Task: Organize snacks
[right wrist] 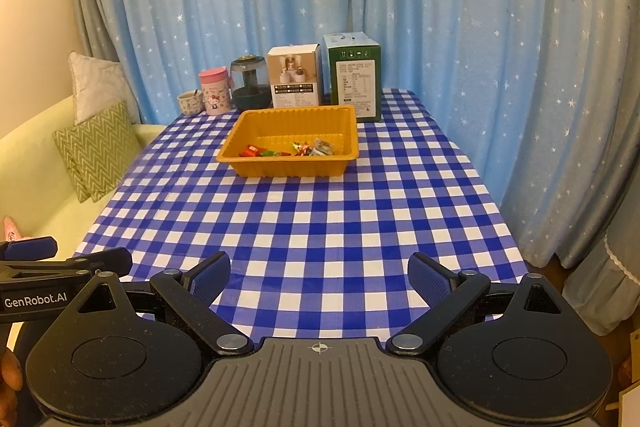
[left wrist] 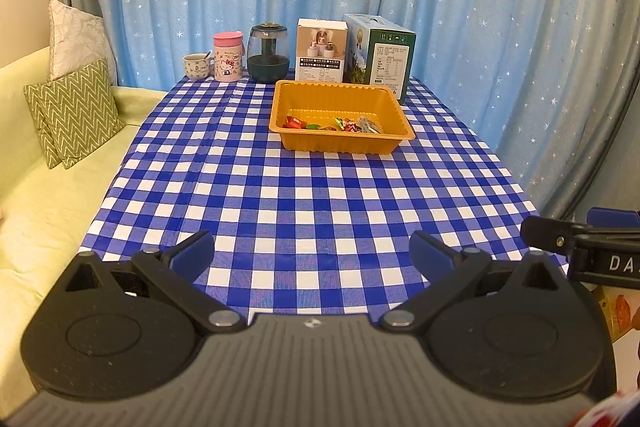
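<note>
Here we hold both tongs low over the near edge of the counter [left wrist: 304, 187], well apart from everything on it. The left tongs [left wrist: 312, 253] stand wide with nothing between the blue pads, and the right tongs [right wrist: 319, 277] stand just as wide and bare. We judge that pose as a resting one: either the tidying is finished or no reach has begun.

The snacks [left wrist: 332, 124] lie inside the orange tray [left wrist: 340, 143], gathered along its near wall, which fits the task, since a walled tray keeps loose wrapped sweets from scattering. We cannot count them exactly at this distance; there look to be roughly half a dozen small wrapped pieces, red, green and silvery.

The tray sits toward the far end of the counter, just in front of two boxes: one white box [left wrist: 321, 50] and one green box [left wrist: 380, 57]. Beside these, along the curtain, stand one dark jar [left wrist: 268, 53], one pink cup [left wrist: 228, 57] and one small mug [left wrist: 197, 66] with a spoon in it, lined up out of the working space. No snack shows on the checked cloth outside the tray. Two cushions rest on the sofa [left wrist: 40, 211].
</note>
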Demonstrator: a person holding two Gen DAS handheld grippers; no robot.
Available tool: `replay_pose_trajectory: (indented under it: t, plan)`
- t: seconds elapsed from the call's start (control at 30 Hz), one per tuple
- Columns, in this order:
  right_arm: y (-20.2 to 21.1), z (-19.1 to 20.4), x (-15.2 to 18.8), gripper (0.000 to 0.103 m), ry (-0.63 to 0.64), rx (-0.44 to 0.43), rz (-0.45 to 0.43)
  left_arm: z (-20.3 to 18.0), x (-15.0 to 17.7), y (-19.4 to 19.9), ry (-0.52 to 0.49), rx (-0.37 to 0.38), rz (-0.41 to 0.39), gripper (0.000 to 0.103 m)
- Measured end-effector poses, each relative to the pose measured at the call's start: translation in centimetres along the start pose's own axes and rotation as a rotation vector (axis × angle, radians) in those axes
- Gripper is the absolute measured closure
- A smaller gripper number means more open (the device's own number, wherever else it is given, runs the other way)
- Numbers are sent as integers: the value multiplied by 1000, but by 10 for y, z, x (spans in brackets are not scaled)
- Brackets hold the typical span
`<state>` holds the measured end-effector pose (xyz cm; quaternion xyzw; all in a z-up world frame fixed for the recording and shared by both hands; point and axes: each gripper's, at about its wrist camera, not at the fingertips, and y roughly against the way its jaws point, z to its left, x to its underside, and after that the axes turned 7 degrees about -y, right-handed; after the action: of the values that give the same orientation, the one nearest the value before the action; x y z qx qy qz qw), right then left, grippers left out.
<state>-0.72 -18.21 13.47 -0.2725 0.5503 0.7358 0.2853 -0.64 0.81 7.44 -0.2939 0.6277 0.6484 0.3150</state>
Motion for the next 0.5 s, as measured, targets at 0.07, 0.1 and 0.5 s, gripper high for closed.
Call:
replay_pose_trajectory:
  t: [0.07,0.1,0.5]
  plan:
    - [0,-1,0,8,-2,2,0,0,0,0,0,0,0,0]
    - [0,-1,0,8,-1,1,0,0,0,0,-1,0,0,0]
    - [-1,-3,0,8,-2,2,2,1,0,0,-2,1,1,0]
